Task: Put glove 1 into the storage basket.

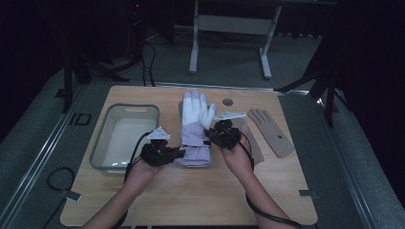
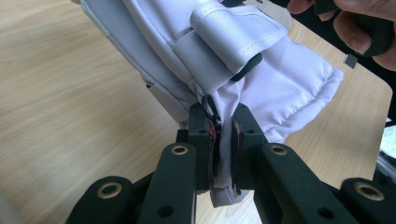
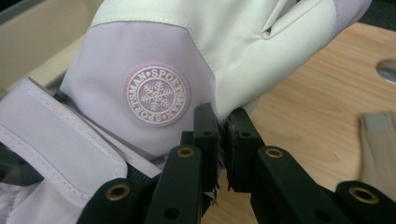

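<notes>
A lilac and white ski glove (image 1: 195, 128) hangs above the middle of the wooden table, fingers pointing away. My left gripper (image 1: 177, 152) is shut on its cuff at the left; the left gripper view shows the lilac cuff fabric (image 2: 261, 84) pinched between the black jaws (image 2: 224, 135). At the glove's right side my right gripper (image 1: 210, 133) is shut on its edge. In the right gripper view the jaws (image 3: 223, 135) clamp the seam just below the snowflake badge (image 3: 157, 94).
A grey plastic bin (image 1: 125, 136) stands left of the glove. Two tan knit gloves (image 1: 271, 131) lie on the table's right part. A round hole (image 1: 228, 102) sits near the table's (image 1: 191, 195) far edge. A white desk frame stands on the floor beyond.
</notes>
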A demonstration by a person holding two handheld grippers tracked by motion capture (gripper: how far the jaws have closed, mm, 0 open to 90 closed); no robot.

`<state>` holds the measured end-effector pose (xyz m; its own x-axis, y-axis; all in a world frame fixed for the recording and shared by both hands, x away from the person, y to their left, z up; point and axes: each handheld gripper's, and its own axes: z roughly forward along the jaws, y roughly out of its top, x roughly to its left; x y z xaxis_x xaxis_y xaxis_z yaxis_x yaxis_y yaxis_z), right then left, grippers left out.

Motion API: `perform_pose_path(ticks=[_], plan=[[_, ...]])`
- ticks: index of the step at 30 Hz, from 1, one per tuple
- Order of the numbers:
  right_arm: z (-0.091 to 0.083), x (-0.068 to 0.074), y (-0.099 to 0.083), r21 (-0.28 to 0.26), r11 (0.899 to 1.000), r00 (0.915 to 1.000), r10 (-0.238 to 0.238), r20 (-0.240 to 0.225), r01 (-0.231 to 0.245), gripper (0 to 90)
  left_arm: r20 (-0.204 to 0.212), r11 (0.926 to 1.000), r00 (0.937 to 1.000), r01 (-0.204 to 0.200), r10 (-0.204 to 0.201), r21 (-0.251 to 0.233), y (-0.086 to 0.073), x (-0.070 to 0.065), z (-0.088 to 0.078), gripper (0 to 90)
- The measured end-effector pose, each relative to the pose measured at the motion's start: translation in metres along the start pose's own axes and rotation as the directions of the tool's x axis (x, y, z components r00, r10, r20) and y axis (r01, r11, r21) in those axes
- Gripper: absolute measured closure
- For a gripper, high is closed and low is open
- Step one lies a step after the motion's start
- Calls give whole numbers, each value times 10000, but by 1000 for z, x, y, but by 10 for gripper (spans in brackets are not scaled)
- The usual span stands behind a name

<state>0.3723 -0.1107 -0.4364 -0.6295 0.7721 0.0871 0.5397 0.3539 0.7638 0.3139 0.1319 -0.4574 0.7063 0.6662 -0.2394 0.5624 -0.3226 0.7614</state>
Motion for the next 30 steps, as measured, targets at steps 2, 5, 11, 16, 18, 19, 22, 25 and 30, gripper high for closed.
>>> perform_pose_path(ticks=[2,5,11,16,18,19,22,25,30], plan=[[2,5,5,-56,10000,10000,-61,-77,61,842,-45,10000,10000,5,-5,-43,0,4,-7,817],[5,13,15,-136,9998,9997,-174,-151,172,842,-146,9999,9999,15,-16,-104,1,10,-19,817],[15,32,37,-221,9988,9982,-443,-395,434,842,-382,9997,9992,121,-129,-214,0,24,-44,817],[26,49,51,-267,9980,9959,-585,-688,568,842,-665,9997,9976,182,-195,-190,-5,36,-66,817],[32,57,57,-265,9976,9944,-666,-815,647,841,-810,9996,9964,215,-230,-197,-8,41,-75,817],[35,61,59,-252,9972,9937,-723,-851,704,841,-855,9995,9960,243,-261,-210,-10,43,-80,816],[43,75,68,-273,9959,9911,-886,-989,863,841,-1070,9993,9937,300,-322,-224,-15,50,-94,816],[52,90,75,-247,9946,9880,-1030,-1148,1008,841,-1263,9990,9912,377,-402,-225,-22,57,-109,816],[69,117,89,-324,9914,9822,-1304,-1356,1271,841,-1518,9969,9857,682,-734,-391,-35,75,-132,816]])
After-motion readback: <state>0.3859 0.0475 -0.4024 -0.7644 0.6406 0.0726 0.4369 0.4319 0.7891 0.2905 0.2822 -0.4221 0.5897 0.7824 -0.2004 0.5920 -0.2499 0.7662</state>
